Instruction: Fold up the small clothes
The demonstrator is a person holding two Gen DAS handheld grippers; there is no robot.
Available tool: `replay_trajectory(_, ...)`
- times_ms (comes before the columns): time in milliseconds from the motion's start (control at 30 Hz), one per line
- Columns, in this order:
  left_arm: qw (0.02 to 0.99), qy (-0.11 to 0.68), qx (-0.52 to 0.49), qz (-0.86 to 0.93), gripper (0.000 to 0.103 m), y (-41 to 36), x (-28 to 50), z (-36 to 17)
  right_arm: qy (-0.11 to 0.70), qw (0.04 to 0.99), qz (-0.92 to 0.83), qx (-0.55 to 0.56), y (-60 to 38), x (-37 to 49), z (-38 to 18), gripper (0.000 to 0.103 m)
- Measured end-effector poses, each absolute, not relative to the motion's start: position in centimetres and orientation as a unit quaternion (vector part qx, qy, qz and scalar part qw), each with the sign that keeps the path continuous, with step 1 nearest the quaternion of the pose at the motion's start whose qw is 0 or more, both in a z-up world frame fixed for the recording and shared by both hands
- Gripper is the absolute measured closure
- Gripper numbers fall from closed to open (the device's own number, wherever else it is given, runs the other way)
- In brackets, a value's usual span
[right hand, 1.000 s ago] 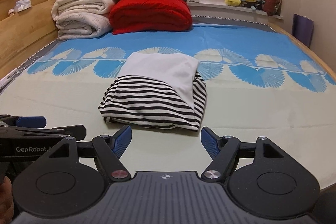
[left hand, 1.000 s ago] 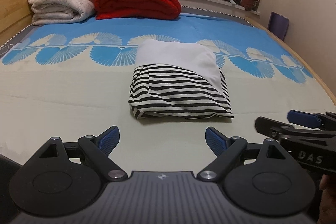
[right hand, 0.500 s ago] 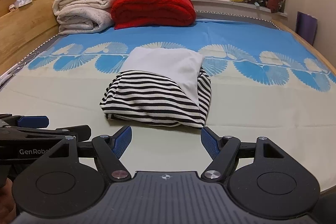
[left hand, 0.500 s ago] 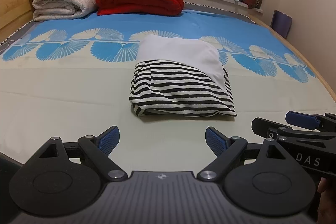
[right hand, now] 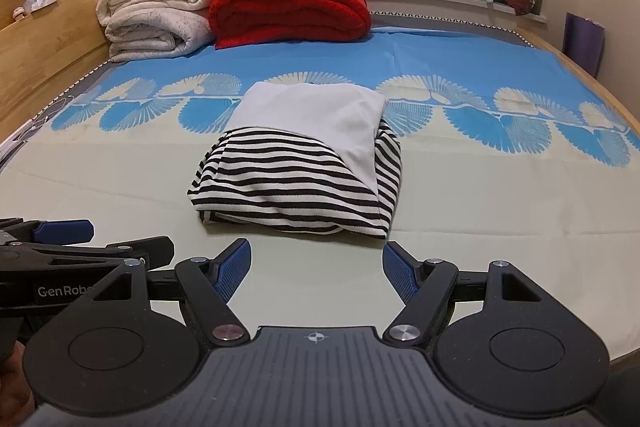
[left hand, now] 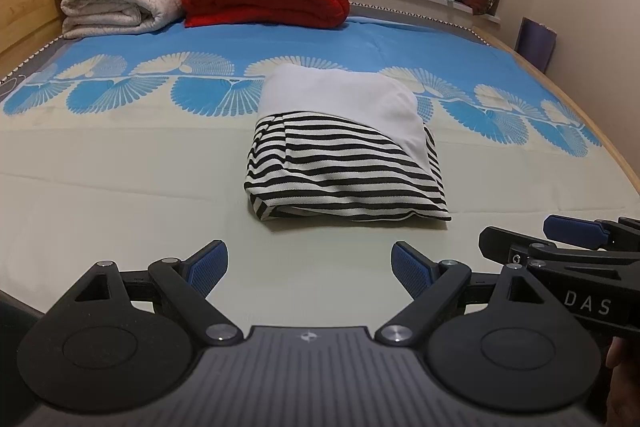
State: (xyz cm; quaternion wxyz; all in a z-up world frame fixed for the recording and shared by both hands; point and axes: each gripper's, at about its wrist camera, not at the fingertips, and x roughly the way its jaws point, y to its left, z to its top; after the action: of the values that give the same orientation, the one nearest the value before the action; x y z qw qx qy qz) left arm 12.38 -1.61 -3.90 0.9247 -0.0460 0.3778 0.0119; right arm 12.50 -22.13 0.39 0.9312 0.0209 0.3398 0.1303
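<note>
The left gripper hangs low over the near edge of the bed, its blue fingers spread wide with nothing between them. Ahead of it, in the middle of the sheet, lies the striped garment, already doubled into a compact bundle with a white panel uppermost. To the right, the right gripper is likewise spread wide and holds nothing, just short of the bundle's near hem. I'd judge the folding nearly finished, or between folds; any further fold would need both to reach forward and pinch that near edge. I see no containers here.
</note>
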Motion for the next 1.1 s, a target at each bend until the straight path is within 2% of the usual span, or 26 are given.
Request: replay_trajectory(1100,0.925,0.378,-0.044,0.012,0.011,-1.62,12.39,-3.96,0.346,0.929,0.130,0.024,-22.21,12.68,0.30,0.029)
